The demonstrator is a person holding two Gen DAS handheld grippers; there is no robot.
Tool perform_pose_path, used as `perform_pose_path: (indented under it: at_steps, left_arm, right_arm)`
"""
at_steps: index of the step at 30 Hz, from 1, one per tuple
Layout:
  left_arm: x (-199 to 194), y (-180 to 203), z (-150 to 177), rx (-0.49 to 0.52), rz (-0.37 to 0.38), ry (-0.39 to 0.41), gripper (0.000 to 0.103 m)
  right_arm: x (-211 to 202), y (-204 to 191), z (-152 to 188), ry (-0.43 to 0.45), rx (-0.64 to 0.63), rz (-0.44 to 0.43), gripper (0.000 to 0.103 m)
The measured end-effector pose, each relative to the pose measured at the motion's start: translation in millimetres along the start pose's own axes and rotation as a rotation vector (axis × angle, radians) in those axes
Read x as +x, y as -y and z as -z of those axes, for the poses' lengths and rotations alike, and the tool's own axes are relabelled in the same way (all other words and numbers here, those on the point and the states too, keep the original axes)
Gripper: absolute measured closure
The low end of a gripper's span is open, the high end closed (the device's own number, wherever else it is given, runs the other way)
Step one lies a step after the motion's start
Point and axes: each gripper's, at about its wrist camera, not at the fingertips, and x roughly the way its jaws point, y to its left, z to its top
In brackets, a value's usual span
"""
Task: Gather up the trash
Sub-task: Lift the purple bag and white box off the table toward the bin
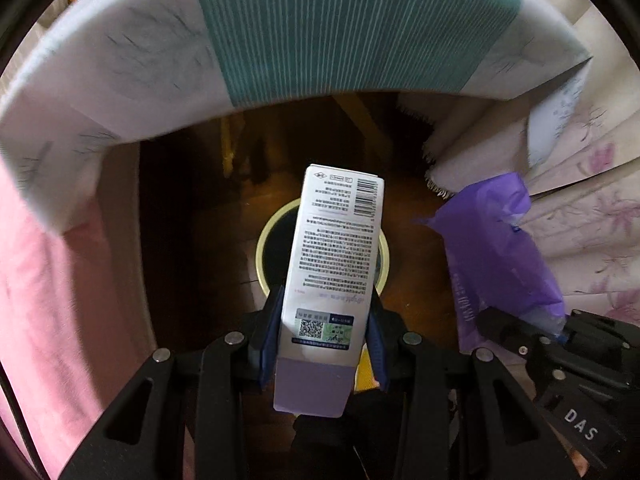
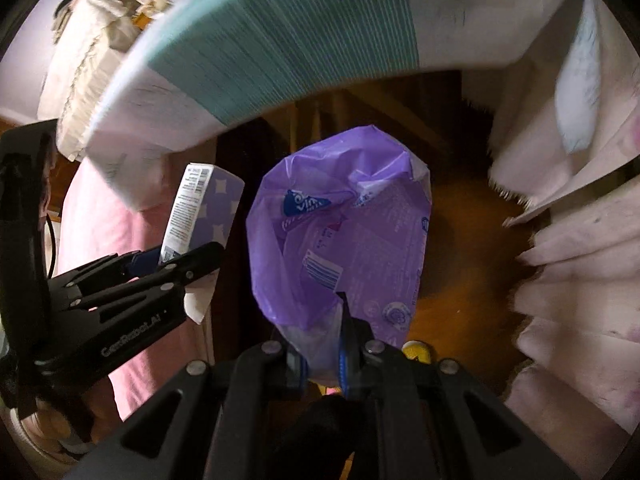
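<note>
Over on the far left hangs a pink cloth point(image 1: 60, 320), draped down below the edge of the bed point(image 1: 160, 60), whose cover shows a broad teal striped band point(image 1: 340, 28) running across the white. Under that edge the wooden floor point(image 1: 192, 208) sits dark and brown.

Centre of the left wrist view now: the left gripper point(image 1: 324, 344) is clamped on a tall white box point(image 1: 336, 264), blue pads pressed flat against both of its long sides near the lavender end. The box points away from the camera, printed text and a barcode facing up, a QR code low down by the pads. Directly below it on the floor is a round bin point(image 1: 268, 240) with a pale rim, and the box covers most of its opening. The box is held in the air above the bin, not inside it.

Moving right: the right gripper point(image 2: 324, 364) pinches a crumpled purple plastic bag point(image 2: 344, 232) by its lower edge, fingers drawn in tight on the film. The bag billows upward from the pinch, white print and a blue logo on its face. In the right wrist view the box point(image 2: 200, 208) sits just left of the bag, with the left gripper point(image 2: 160, 260) gripping it.

Far right, floral fabric point(image 1: 592, 216) in pale pink folds hangs down to the floor.
</note>
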Motion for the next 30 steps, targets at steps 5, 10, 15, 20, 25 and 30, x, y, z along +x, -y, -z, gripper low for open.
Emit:
perform_pose_path:
  at_steps: [5, 10, 15, 20, 25, 30]
  left_arm:
    - [63.6, -5.7, -3.1, -0.019, 0.014, -0.044, 0.07]
    - [114.7, -8.3, -6.4, -0.028, 0.031, -0.073, 0.07]
    - [154.3, -13.8, -6.0, -0.031, 0.038, -0.089, 0.07]
    - [174.9, -23.6, -8.6, -0.034, 0.042, -0.114, 0.058]
    - [178.5, -32.9, -5.6, -0.037, 0.035, -0.115, 0.008]
    - [177.7, -43.9, -1.2, -0.029, -0.012, -0.107, 0.003]
  right_arm:
    - [64.2, 22.7, -7.1, -0.045, 0.061, -0.002, 0.093]
    - [117.6, 40.0, -11.2, -0.074, 0.089, 0.01, 0.093]
    - [154.6, 51.8, -17.3, -0.094, 0.101, 0.014, 0.092]
    - [183.7, 55.7, -19.2, -0.111, 0.096, 0.007, 0.092]
    - [195.6, 57.9, -18.5, -0.123, 0.105, 0.005, 0.09]
    - [199.9, 53.2, -19.2, -0.114, 0.105, 0.001, 0.089]
